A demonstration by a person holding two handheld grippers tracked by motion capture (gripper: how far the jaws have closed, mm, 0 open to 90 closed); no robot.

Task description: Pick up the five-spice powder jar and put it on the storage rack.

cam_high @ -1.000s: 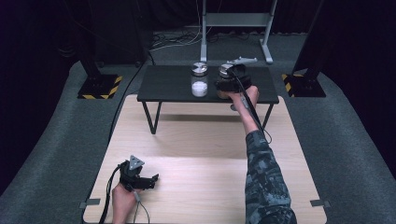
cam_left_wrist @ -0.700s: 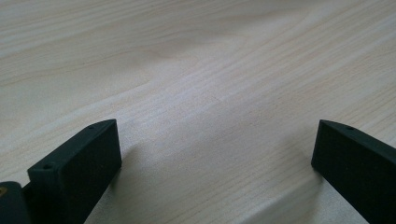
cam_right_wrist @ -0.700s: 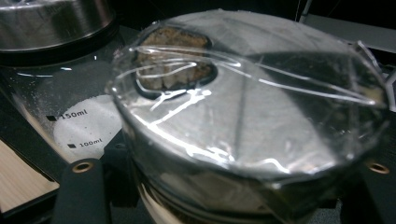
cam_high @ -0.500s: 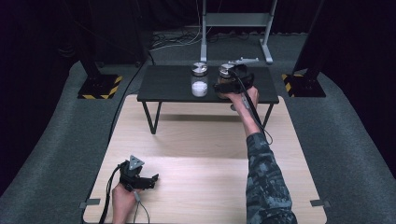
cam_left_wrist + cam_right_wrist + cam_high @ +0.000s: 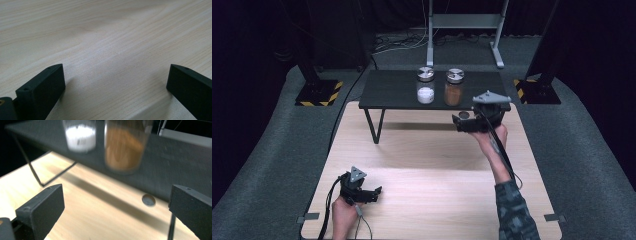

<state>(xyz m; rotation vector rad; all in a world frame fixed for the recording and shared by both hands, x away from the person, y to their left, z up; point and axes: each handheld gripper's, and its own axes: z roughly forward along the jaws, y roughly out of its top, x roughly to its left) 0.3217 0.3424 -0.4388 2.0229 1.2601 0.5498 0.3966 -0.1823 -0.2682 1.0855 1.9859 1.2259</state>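
Observation:
On the low black table (image 5: 392, 90) stand two glass jars with metal lids, one holding white powder (image 5: 425, 87) and one holding brown powder (image 5: 454, 88). My right gripper (image 5: 462, 120) hovers just in front of that table's right front edge, open and holding nothing. In the right gripper view its jaws are wide apart, with the blurred brown jar (image 5: 125, 147) and white jar (image 5: 80, 137) ahead and above them. My left gripper (image 5: 373, 193) rests open on the light wooden tabletop (image 5: 432, 200) near the front left. Bare wood (image 5: 112, 50) lies between its jaws.
A small round mark (image 5: 148, 200) sits on the black table's front edge. Thin black legs (image 5: 374, 127) hold that table above the wood. Black posts on hazard-striped bases (image 5: 319, 92) flank it, and a metal frame (image 5: 462, 22) stands behind. Grey carpet surrounds the wooden top.
My right gripper has drawn back from the brown jar toward the person and a little right. The jar now stands free on the black table. The left gripper has not moved.

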